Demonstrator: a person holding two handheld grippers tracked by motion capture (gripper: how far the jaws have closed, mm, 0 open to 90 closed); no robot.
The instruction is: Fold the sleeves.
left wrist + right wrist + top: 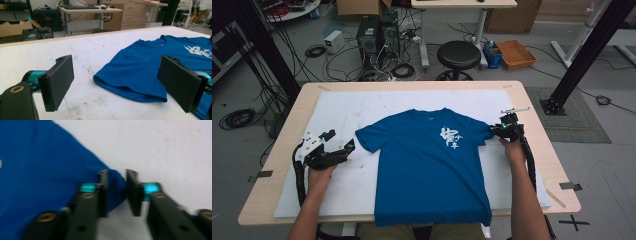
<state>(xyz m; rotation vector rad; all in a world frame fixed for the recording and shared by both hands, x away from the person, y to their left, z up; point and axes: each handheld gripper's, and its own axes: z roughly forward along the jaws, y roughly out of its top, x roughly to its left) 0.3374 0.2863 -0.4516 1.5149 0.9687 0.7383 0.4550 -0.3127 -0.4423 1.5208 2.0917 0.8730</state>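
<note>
**Open cover on both flanks**

You have bare white cover (337, 107) left, right and beyond the blue T-shirt (427, 165). Its near hem overhangs your table edge (277, 220), leaving no free surface there. Nothing else stands on the table.

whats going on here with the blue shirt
A person at a table works on a blue t-shirt that lies flat, print up, on a white mat, with a gripper in each hand. The right gripper is at the tip of one sleeve, its jaws nearly together with the sleeve's edge between them; a small gap still shows beside the cloth. The left gripper is wide open, just short of the other sleeve, touching nothing.
</note>
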